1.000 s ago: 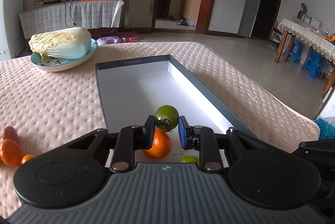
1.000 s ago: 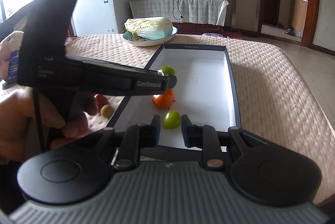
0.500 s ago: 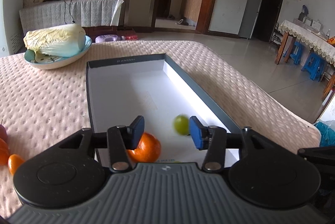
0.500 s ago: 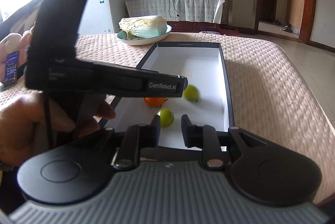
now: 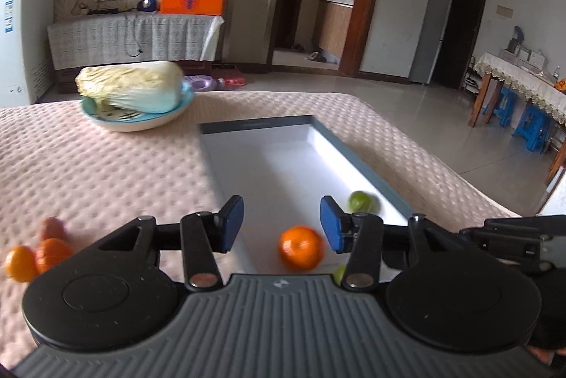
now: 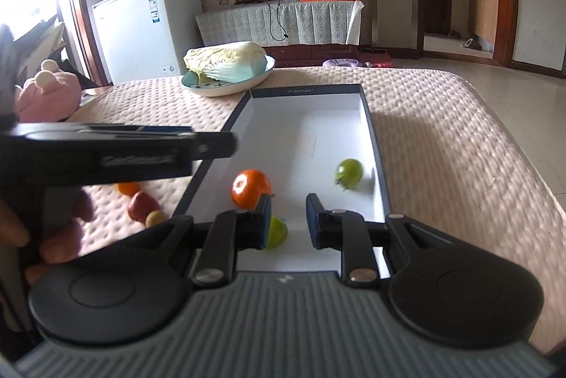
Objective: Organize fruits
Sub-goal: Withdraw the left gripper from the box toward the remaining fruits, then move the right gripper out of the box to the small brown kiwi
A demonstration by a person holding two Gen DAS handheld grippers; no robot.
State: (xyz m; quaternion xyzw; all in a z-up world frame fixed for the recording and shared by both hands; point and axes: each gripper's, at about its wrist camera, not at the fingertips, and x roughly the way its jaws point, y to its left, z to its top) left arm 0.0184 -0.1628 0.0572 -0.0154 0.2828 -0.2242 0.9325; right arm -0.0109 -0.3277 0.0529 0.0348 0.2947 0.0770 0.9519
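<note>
Orange against white is what stands out in the left wrist view: an orange [image 5: 301, 247] lies on the pale floor of the shallow tray [image 5: 269, 122], just ahead of the left claw [image 5: 282, 228], whose blue pads are spread wide with nothing between them. A green fruit [image 5: 360, 201] sits further right, close to the tray's right wall, slightly smeared by blur. A sliver of another green fruit shows at the lower edge beside the right finger. Out on the quilted counter [image 5: 106, 173], well to the left of the tray, a small cluster of loose fruit [image 5: 35, 254] waits: two orange pieces and a reddish one behind them, all blurred. A cabbage [image 5: 131, 88] on a plate sits beyond, apart from the tray.

In the right wrist view, the right claw [image 6: 288, 223] hovers low over the near end of the tray [image 6: 307, 90], its jaws moderately parted and empty. A small green fruit [image 6: 277, 233] lies half hidden behind its left pad; the orange [image 6: 250, 187] is just beyond that pad and the other green fruit [image 6: 349, 172] sits near the right wall. The left claw's body crosses the picture on the left, above the loose fruit [image 6: 141, 204] on the counter beside the tray's left rim.

My reading: three fruits are in the tray and the job is partway done. The next move probably calls for the open left claw to swing left, drop over one loose piece, centre it between the pads and close gently, since round fruit rolls on the soft quilting.
</note>
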